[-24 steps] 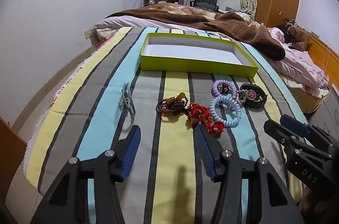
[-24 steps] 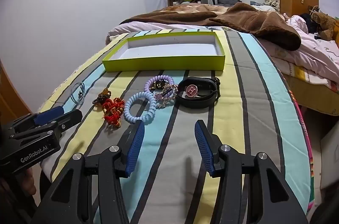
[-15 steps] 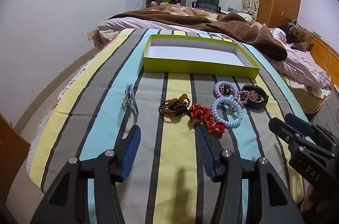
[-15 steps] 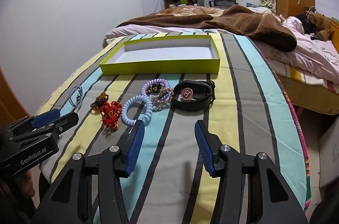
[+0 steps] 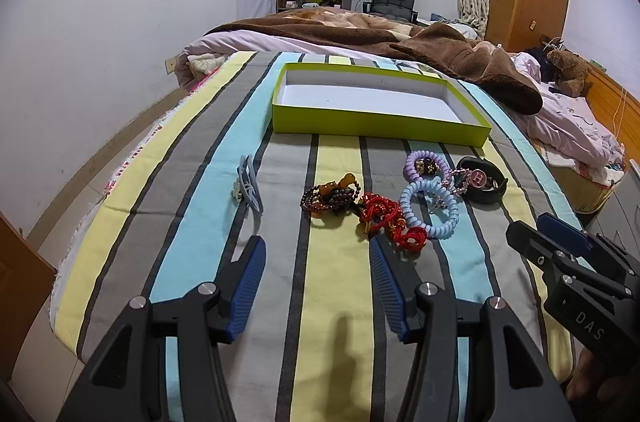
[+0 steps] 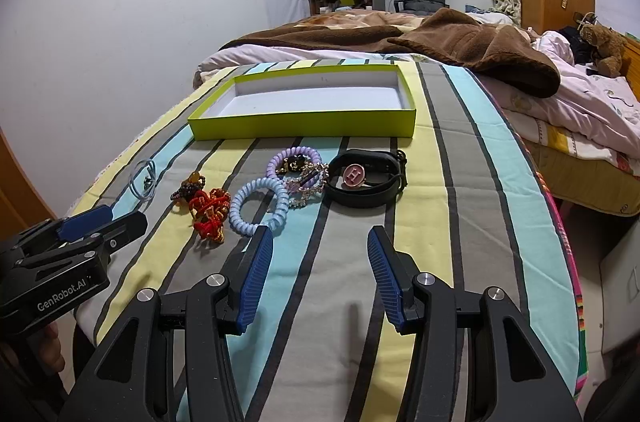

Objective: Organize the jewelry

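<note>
Both the left claw (image 5: 316, 262) and right claw (image 6: 320, 254) hung wide open and empty over the striped bed (image 6: 460, 222), where light, limp bracelets (image 6: 260, 200), probably best pinched by their loops, lay before an empty green box (image 6: 304, 126).

Bare striped cover (image 6: 452, 222) lies free right of the black strap (image 6: 368, 178).
</note>
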Tool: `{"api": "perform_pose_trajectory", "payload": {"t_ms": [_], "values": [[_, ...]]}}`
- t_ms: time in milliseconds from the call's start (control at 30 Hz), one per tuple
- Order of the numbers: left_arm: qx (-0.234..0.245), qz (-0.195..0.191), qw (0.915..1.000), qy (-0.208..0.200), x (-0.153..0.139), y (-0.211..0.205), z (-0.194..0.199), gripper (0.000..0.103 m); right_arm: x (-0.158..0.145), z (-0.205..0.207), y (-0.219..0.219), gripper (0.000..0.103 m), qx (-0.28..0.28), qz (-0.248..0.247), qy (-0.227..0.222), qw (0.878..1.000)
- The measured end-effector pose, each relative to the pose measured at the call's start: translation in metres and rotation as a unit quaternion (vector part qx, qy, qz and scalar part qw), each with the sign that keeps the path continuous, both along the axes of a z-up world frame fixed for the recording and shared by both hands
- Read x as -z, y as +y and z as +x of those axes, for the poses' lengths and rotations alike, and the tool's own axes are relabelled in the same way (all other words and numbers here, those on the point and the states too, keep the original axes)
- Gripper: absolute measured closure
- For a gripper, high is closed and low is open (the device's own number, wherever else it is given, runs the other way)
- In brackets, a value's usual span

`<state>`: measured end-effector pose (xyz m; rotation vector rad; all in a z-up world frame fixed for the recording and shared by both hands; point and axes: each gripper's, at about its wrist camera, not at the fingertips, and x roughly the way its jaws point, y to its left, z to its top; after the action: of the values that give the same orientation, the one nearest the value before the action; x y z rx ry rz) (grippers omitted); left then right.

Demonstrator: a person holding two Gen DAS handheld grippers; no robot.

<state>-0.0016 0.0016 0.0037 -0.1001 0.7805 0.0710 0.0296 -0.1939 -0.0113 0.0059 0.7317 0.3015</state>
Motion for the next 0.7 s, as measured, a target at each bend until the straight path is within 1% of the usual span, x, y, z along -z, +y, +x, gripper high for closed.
{"api": "perform_pose_trajectory", "payload": {"t_ms": [700], "values": [[-0.001,-0.002,1.0000,-0.004,-0.0008,-0.0007,-0.0029,0.047,0.0000,-0.0004,0.0006,0.053,0.000,-0.001,0.000,1.000]]}}
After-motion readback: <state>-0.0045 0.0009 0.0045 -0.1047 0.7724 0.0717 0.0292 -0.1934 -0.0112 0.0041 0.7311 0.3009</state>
